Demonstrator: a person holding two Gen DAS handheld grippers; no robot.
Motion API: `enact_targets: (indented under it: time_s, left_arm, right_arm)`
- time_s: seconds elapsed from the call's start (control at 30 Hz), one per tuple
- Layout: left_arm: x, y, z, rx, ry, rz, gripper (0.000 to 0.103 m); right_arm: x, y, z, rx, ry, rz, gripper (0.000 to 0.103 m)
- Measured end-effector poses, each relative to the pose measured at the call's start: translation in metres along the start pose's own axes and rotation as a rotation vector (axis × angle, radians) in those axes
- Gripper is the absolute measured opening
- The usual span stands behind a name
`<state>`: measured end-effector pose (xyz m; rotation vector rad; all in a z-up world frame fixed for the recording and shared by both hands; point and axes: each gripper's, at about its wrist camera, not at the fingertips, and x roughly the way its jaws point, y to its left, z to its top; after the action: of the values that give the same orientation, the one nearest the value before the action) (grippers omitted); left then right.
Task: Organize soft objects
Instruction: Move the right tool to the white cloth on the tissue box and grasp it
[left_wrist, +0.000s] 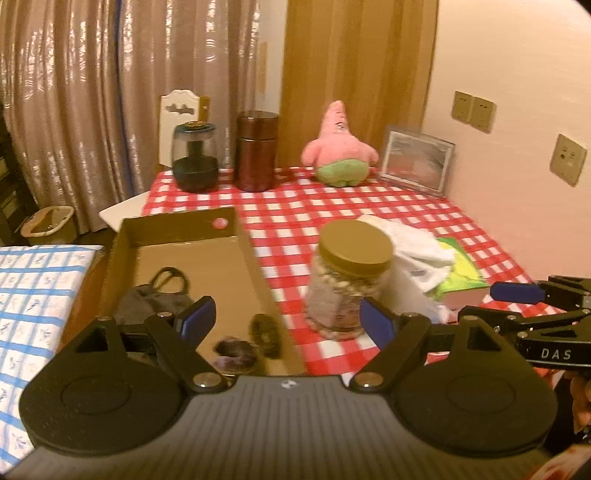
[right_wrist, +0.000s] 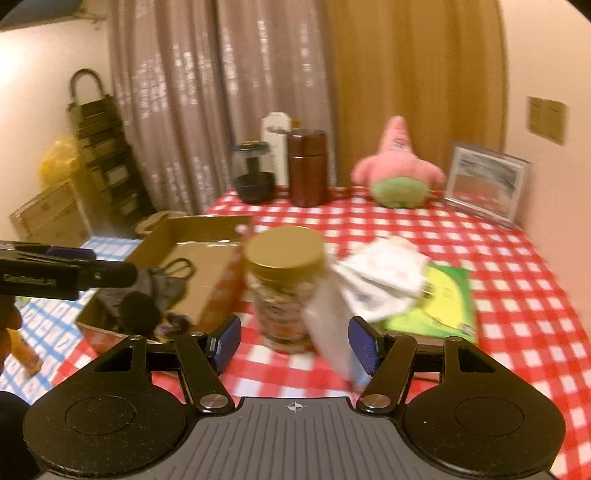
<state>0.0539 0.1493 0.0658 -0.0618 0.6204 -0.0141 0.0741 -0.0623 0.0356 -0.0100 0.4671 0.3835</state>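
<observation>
Two tools, the left tool (left_wrist: 284, 325) and right tool (right_wrist: 293, 345), are wide and empty, so reach past the jar (right_wrist: 284, 288) gently for the white cloth (right_wrist: 384, 280) mid-tabletop.

We see worktop under red-and-white checked cloth (left_wrist: 295, 206). On it: shallow brown cardboard box (left_wrist: 236, 258) at left edge, clear plastic jar with gold screw lid (left_wrist: 351, 273) mid-front, crumpled white cloth (left_wrist: 413, 251) partly over flat green booklet (left_wrist: 461, 269). Along back: dark glass jar (left_wrist: 195, 158), brown cylindrical canister (left_wrist: 256, 151), pink star-shaped plush toy (left_wrist: 338, 147), clear-framed picture (left_wrist: 415, 158).
</observation>
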Motion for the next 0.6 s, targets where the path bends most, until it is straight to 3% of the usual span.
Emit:
enact_targets:
  time_s: [0.33, 0.6]
  left_arm:
    - [0.016, -0.048, -0.004, 0.013, 0.018, -0.069, 0.083]
    - [0.038, -0.073, -0.009, 0.035, 0.051, -0.097, 0.083]
  right_arm:
    - [-0.024, -0.053, -0.007, 0.048, -0.008, -0.091, 0.064]
    - [-0.016, -0.074, -0.003, -0.025, -0.003, -0.092, 0.064]
